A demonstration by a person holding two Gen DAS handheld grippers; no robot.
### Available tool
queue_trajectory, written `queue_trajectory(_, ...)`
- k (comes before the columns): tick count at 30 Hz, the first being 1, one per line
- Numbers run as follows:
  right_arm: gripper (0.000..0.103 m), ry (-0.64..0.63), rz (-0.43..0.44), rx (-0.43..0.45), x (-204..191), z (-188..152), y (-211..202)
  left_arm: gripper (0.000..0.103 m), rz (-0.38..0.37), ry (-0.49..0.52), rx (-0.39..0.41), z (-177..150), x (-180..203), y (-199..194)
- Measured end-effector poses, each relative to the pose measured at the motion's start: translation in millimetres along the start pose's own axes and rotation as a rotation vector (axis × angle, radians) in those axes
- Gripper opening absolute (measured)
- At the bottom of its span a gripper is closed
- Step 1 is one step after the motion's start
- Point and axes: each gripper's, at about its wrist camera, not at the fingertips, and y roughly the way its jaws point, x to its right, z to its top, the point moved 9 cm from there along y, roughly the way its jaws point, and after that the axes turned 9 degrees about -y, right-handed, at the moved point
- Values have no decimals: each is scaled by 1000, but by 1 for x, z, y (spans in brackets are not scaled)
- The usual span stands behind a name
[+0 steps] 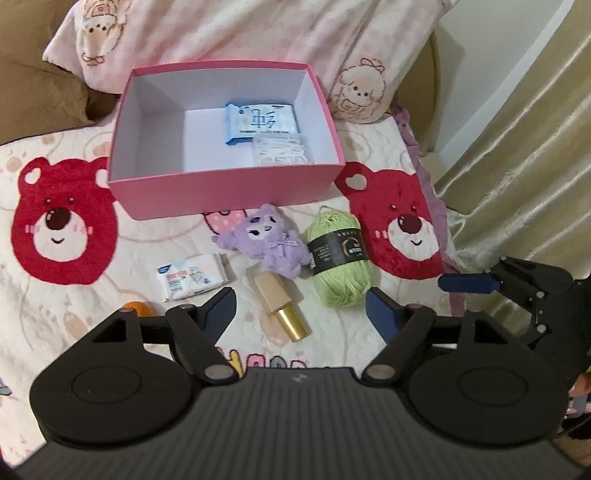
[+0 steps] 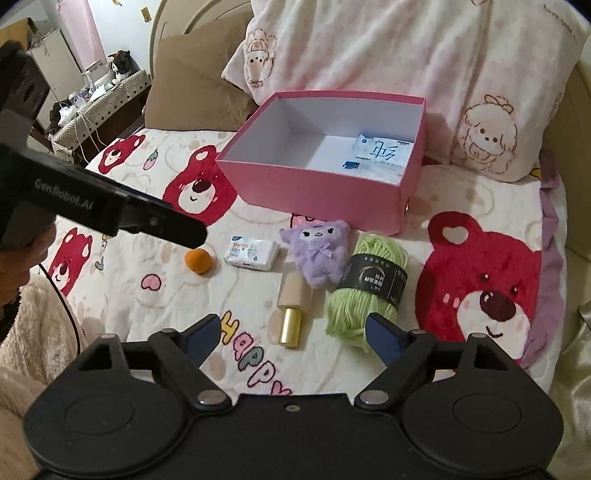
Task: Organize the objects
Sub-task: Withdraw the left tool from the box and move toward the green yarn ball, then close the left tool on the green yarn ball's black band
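A pink box (image 1: 229, 188) (image 2: 314, 192) stands open on the bed, holding a blue-white packet (image 1: 260, 120) (image 2: 380, 155) and a clear bag (image 1: 282, 149). In front lie a purple plush (image 1: 264, 240) (image 2: 317, 251), green yarn (image 1: 340, 258) (image 2: 369, 291), a beige bottle with gold cap (image 1: 282, 302) (image 2: 290, 306), a tissue pack (image 1: 192, 277) (image 2: 251, 253) and an orange ball (image 1: 138, 308) (image 2: 199, 260). My left gripper (image 1: 301, 308) is open and empty above the bottle. My right gripper (image 2: 290, 336) is open and empty near the bottle and yarn; it also shows in the left wrist view (image 1: 469, 282).
The bed cover (image 1: 62, 229) (image 2: 480, 273) has red bear prints. Pillows (image 1: 258, 29) (image 2: 406, 48) lie behind the box. A curtain (image 1: 524, 147) hangs at the right. A cluttered side table (image 2: 96, 99) stands beyond the bed at the left.
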Motion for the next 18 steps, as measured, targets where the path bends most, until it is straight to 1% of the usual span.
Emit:
queue_trajectory(2,90,-9,-16,8,0,-6,4,84,-9,9,3,-4,3,6)
queue_trajectory(3,90,-12,-41,24,1,-10,6,85,-11,16,3,-5,5,9)
queue_trajectory(4,90,-18,-88,51,3,-12,8,87,-12,19,5,-7,6,14)
queue_trajectory(5,90,-35,-123,69,3,-14,11,88,-14,21,6,-8,7,19)
queue_trajectory(8,90,-58,-164,95,3,-23,24,89,-31,24,-3,-12,12,38)
queue_trajectory(12,90,-45,-170,120,8,-28,40,89,-51,31,1,-16,17,62)
queue_trajectory(14,90,-51,-193,128,12,-30,49,89,-55,15,15,-15,16,73)
queue_trajectory(18,90,-71,-227,152,19,-32,66,87,-87,-12,50,-11,17,90)
